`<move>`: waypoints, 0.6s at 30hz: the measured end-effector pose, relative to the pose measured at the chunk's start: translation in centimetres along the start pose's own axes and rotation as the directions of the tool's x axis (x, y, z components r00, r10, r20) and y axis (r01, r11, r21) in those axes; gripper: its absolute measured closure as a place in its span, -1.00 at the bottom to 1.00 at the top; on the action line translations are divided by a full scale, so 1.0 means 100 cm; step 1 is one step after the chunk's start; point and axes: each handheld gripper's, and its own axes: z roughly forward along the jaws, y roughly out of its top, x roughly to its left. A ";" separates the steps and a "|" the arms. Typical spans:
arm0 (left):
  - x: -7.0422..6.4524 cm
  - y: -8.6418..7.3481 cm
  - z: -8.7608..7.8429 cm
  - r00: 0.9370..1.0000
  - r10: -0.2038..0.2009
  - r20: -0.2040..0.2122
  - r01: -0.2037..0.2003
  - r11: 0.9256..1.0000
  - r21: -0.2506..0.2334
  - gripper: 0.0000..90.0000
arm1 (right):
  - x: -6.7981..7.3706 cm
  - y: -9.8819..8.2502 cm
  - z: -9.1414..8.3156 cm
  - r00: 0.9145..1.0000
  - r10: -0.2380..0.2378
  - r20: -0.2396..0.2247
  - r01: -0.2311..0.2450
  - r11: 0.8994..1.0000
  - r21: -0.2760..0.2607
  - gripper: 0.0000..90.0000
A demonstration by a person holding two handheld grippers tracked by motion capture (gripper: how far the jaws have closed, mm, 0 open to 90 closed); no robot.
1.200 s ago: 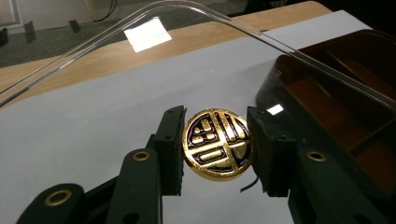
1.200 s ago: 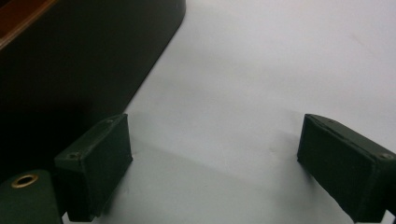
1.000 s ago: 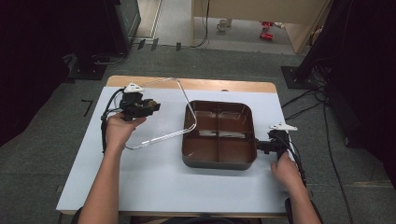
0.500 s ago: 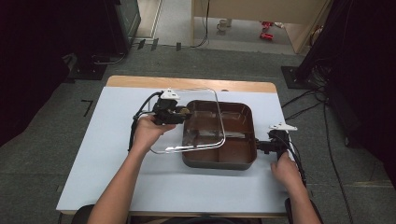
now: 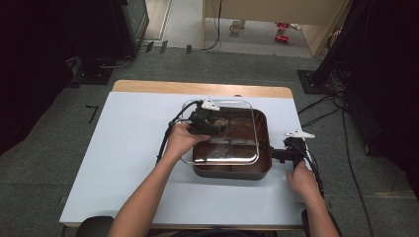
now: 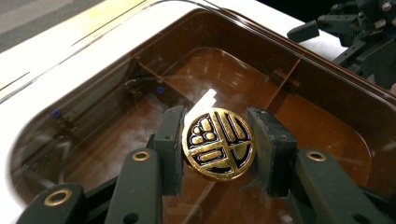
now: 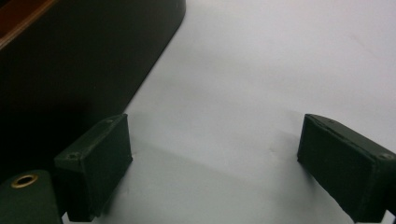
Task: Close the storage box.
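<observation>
A dark brown compartment box [image 5: 232, 173] sits on the right half of the pale table [image 5: 123, 148]. Over it lies a clear lid [image 5: 242, 145], roughly lined up with the box's rim. My left gripper [image 5: 211, 121] is shut on the lid's round gold-and-black knob [image 6: 218, 143], a pad pressing each side of it, and the brown dividers [image 6: 285, 84] show through the clear plastic. Low on the table, just right of the box, my right gripper [image 5: 279, 154] stands open. Its jaws [image 7: 215, 163] are wide apart with bare table between them, and the box's dark wall [image 7: 70, 60] is at its left.
A wooden strip [image 5: 197, 88] runs along the table's far edge. The left half of the table is bare. Cables [image 5: 326, 111] trail on the floor at the right, and dark stands and curtains ring the table. The right gripper [image 6: 359, 32] appears beyond the box in the left gripper view.
My left gripper has carried the clear lid from the table's left side rightward and brought it down over the box. The right gripper has stayed beside the box.
</observation>
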 end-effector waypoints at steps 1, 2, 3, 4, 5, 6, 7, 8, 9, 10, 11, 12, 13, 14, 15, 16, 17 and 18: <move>0.000 0.000 0.000 1.000 0.000 0.000 0.000 1.000 0.000 0.32 | 0.000 0.000 0.000 1.000 0.000 0.000 0.000 1.000 0.000 -0.79; -0.004 0.002 0.006 1.000 0.002 0.006 -0.002 1.000 0.007 0.32 | 0.000 0.000 0.000 1.000 0.000 0.000 0.000 1.000 0.000 -0.79; -0.004 0.002 0.006 1.000 0.002 0.006 -0.002 1.000 0.007 0.32 | 0.000 0.000 0.000 1.000 0.000 0.000 0.000 1.000 0.000 -0.79; -0.008 0.004 0.012 1.000 0.005 0.015 -0.005 1.000 0.013 0.32 | 0.000 0.000 0.000 1.000 0.000 0.000 0.000 1.000 0.000 -0.79; -0.008 0.004 0.012 1.000 0.005 0.015 -0.005 1.000 0.013 0.32 | 0.000 0.000 0.000 1.000 0.000 0.000 0.000 1.000 0.000 -0.79; -0.012 0.005 0.017 1.000 0.017 0.020 -0.018 0.999 0.027 0.32 | 0.000 0.000 0.000 1.000 0.002 0.000 -0.002 1.000 0.000 -0.79; -0.014 0.005 0.020 1.000 0.018 0.019 -0.019 0.999 0.027 0.32 | 0.000 0.000 0.000 1.000 0.001 0.000 -0.001 1.000 0.001 -0.79; -0.015 0.005 0.023 1.000 0.014 0.022 -0.015 0.999 0.033 0.32 | 0.000 0.000 0.000 1.000 0.001 0.000 -0.001 1.000 0.001 -0.79; -0.017 0.005 0.025 1.000 0.012 0.026 -0.013 0.999 0.040 0.32 | 0.000 0.000 0.000 1.000 0.001 0.000 -0.001 1.000 0.000 -0.80; -0.018 0.005 0.028 1.000 0.007 0.028 -0.008 0.999 0.047 0.32 | 0.000 0.000 0.000 1.000 0.001 0.000 -0.001 1.000 0.000 -0.79; -0.019 0.005 0.030 1.000 0.005 0.029 -0.007 0.999 0.052 0.32 | 0.000 0.000 0.000 1.000 0.000 0.000 0.000 1.000 0.001 -0.79; -0.019 0.005 0.030 1.000 0.005 0.029 -0.007 0.999 0.052 0.32 | 0.000 0.000 0.000 1.000 0.000 0.000 0.000 1.000 0.001 -0.80; -0.021 0.005 0.032 1.000 0.015 0.020 -0.016 0.998 0.054 0.32 | 0.000 0.000 0.000 1.000 -0.002 0.000 0.002 1.000 0.001 -0.80; -0.023 0.006 0.034 1.000 0.017 0.024 -0.018 0.999 0.045 0.32 | 0.000 0.000 0.000 1.000 -0.002 0.000 0.002 1.000 0.001 -0.79; -0.024 0.006 0.035 0.999 0.012 0.032 -0.014 0.999 0.046 0.32 | 0.000 0.000 0.000 1.000 -0.001 0.000 0.001 1.000 0.001 -0.79; -0.024 0.007 0.036 0.999 0.014 0.034 -0.016 0.999 0.046 0.32 | 0.000 0.000 0.000 1.000 -0.002 0.000 0.002 1.000 0.000 -0.80; -0.026 0.007 0.038 0.999 0.018 0.033 -0.019 0.999 0.048 0.32 | 0.000 0.000 0.000 1.000 -0.001 0.000 0.001 1.000 0.001 -0.80; -0.027 0.007 0.039 0.999 0.018 0.030 -0.020 0.998 0.054 0.32 | 0.000 0.000 0.000 1.000 -0.001 0.000 0.001 1.000 0.001 -0.80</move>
